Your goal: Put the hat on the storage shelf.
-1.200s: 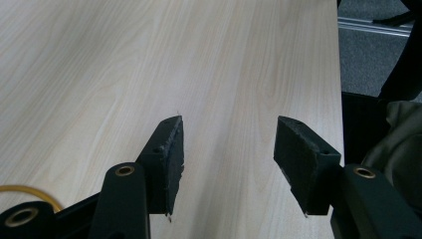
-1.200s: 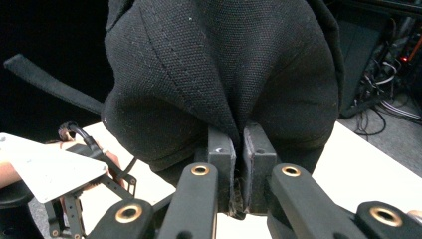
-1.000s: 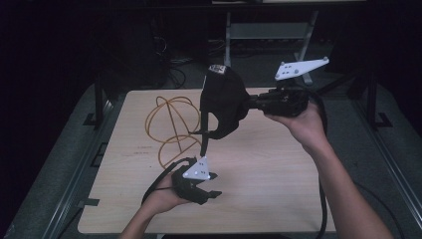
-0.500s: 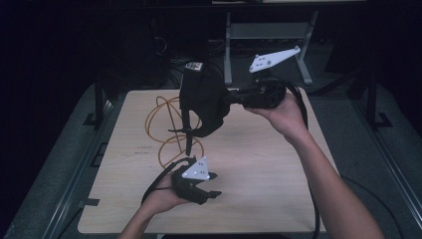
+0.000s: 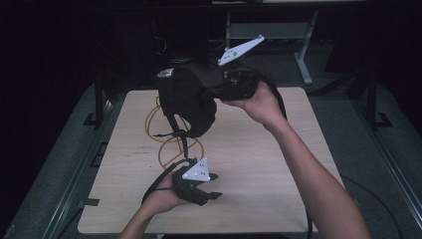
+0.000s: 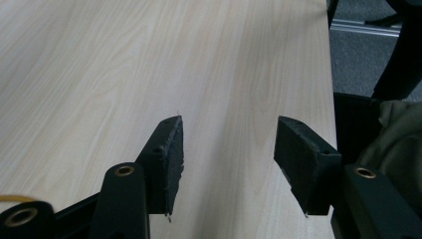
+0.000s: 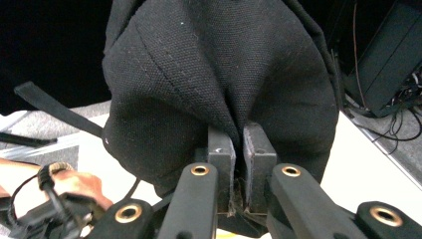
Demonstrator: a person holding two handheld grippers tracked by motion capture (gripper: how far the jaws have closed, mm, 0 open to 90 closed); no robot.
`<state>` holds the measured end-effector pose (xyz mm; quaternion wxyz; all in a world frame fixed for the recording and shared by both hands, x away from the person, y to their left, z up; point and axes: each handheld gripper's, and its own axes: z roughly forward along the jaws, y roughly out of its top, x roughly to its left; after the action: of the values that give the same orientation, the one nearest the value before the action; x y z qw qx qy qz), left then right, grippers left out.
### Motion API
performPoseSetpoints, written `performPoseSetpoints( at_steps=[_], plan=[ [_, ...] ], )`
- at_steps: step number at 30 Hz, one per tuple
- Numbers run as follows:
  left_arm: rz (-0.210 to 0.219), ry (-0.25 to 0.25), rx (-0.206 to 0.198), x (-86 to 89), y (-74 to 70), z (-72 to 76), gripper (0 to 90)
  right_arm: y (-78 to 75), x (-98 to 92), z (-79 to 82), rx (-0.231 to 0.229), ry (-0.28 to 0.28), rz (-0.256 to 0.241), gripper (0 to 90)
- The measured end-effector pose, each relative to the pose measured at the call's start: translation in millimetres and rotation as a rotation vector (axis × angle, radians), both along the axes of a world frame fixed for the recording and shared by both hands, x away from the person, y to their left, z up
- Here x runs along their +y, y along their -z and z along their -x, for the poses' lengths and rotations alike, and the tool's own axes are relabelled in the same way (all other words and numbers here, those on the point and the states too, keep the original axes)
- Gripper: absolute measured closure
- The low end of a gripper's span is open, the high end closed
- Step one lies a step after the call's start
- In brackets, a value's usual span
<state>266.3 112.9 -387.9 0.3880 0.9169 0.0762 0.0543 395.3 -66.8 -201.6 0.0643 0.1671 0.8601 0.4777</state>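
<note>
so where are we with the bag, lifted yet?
Done: the bag is off the table, held up by the right gripper, jaws pinched on a fold of its fabric. In hand: it hangs above the orange cable, straps dangling. Left: the left gripper sits low over bare wood, jaws open and empty, so any second grip or set-down is not yet done.

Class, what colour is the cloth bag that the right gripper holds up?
Black: the bag shows best in the right gripper view.

Matt black canvas bag (image 7: 219,74); smooth pale wood table (image 6: 149,64).
</note>
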Motion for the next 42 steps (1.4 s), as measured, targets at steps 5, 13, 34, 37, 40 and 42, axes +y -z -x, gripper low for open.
performPoseSetpoints(
  at_steps=[5, 13, 34, 37, 40, 42],
  plan=[
    [-0.016, 0.020, 0.001, -3.9, 2.0, 2.1, 44.9, -5.4, 17.1, -5.7, 0.000, -0.016, 0.023, 84.5],
    [-0.013, 0.034, 0.003, -6.7, 3.3, 3.6, 44.7, -13.9, 43.0, -14.4, -0.008, -0.028, 0.050, 84.3],
    [0.002, 0.033, 0.013, -8.5, 4.1, 3.4, 44.7, 5.6, 92.7, -35.1, 0.044, -0.045, 0.029, 81.8],
    [0.006, 0.036, 0.017, -8.8, 5.0, 2.7, 44.8, 10.0, 99.1, -36.6, 0.046, -0.041, 0.031, 78.9],
    [0.007, 0.038, 0.021, -9.0, 6.3, 2.4, 44.7, 15.3, 103.4, -39.8, 0.037, -0.006, 0.023, 62.3],
    [0.011, 0.036, 0.024, -9.0, 7.3, 3.6, 44.7, 17.4, 102.9, -40.8, 0.047, 0.012, 0.024, 53.1]
  ],
)
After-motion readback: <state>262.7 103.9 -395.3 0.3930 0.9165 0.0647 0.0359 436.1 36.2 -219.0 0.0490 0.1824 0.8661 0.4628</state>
